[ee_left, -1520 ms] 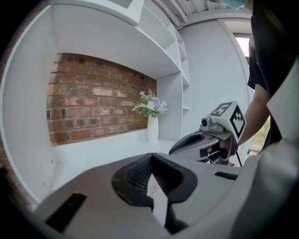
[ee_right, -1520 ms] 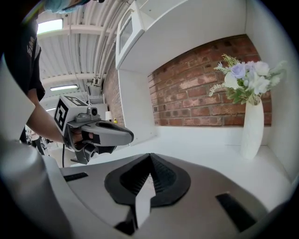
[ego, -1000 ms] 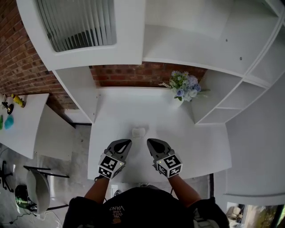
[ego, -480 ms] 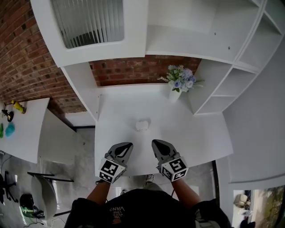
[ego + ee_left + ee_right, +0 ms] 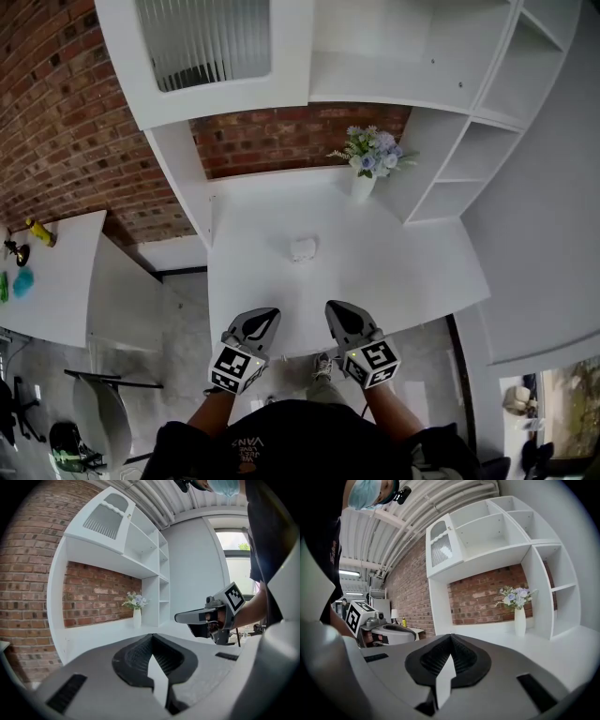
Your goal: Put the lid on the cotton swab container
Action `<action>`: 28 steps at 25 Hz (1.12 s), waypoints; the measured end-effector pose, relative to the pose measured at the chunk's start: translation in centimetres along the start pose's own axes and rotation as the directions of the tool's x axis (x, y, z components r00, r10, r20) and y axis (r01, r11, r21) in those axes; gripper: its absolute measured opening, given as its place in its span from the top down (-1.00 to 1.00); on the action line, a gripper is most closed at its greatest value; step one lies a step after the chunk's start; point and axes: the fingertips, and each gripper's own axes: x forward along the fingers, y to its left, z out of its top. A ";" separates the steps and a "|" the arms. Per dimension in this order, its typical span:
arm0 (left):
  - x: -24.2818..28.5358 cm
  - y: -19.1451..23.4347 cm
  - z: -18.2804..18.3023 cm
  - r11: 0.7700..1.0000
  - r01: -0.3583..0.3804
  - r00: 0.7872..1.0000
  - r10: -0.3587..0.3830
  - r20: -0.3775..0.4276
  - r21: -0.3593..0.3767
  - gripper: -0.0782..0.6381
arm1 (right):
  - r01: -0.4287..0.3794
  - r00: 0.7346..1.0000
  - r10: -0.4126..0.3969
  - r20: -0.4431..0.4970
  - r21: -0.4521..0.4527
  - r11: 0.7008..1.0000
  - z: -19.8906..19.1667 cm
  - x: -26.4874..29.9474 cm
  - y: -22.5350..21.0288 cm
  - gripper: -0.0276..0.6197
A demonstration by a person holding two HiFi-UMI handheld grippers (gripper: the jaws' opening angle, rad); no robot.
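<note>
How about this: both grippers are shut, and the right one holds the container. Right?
No. The left gripper and right gripper are both shut, but the right one holds nothing, as the right gripper view shows; in the head view the container sits on the table ahead of them.

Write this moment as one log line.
left gripper: shut, empty | right gripper: shut, empty | small white container: untouched on white table
</note>
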 end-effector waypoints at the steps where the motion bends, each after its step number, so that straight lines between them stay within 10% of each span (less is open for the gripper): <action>1: -0.6 -0.2 -0.3 1.000 0.003 1.000 -0.003 -0.010 -0.001 0.76 | 0.007 1.000 -0.007 0.002 -0.002 1.000 -0.1 -0.4 0.4 0.92; 28: -10.8 -2.9 -2.9 0.999 0.002 1.000 -0.001 0.013 -0.036 0.76 | 0.136 0.991 -0.136 0.007 0.000 0.991 -2.4 -7.0 7.5 0.92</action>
